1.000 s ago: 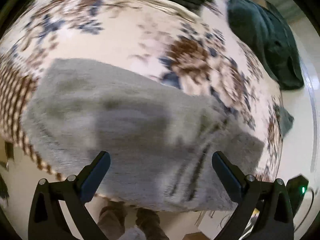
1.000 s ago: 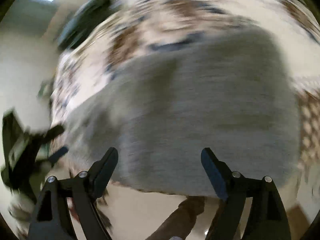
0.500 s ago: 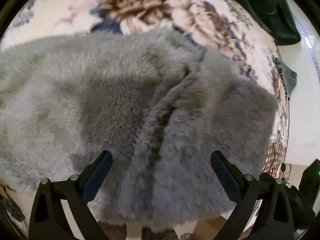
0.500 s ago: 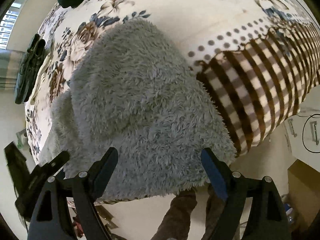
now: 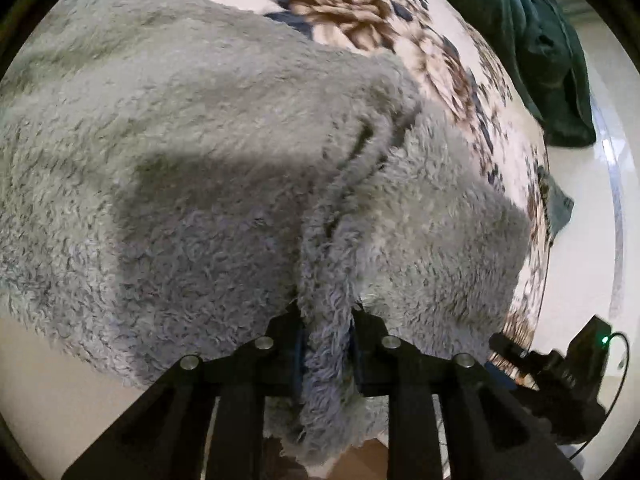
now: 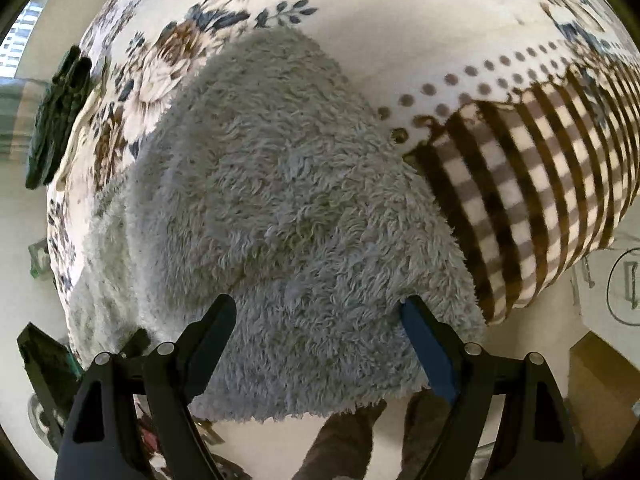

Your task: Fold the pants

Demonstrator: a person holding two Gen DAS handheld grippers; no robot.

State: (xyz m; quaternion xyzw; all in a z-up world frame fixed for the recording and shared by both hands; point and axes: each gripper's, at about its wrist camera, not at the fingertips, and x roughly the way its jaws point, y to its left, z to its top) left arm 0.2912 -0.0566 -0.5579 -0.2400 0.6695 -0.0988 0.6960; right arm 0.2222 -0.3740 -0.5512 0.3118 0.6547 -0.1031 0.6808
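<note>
Fluffy grey pants (image 5: 224,168) lie folded on a floral bedspread (image 5: 360,4), their near edge hanging over the bed's side. My left gripper (image 5: 325,350) is shut on a raised ridge of the pants' fabric at that near edge. In the right wrist view the same grey pants (image 6: 280,200) fill the middle. My right gripper (image 6: 320,320) is open, its fingers just over the pants' hanging near edge, gripping nothing.
A dark green garment (image 5: 532,52) lies at the bed's far right corner. Another dark green item (image 6: 56,120) shows at the left of the right wrist view. The bedspread (image 6: 400,20) has a brown checked border (image 6: 540,184). Floor and the person's feet (image 6: 352,444) lie below.
My left gripper has closed from wide open onto a fold of the pants' near edge. My right gripper stays open and has moved closer over the pants.
</note>
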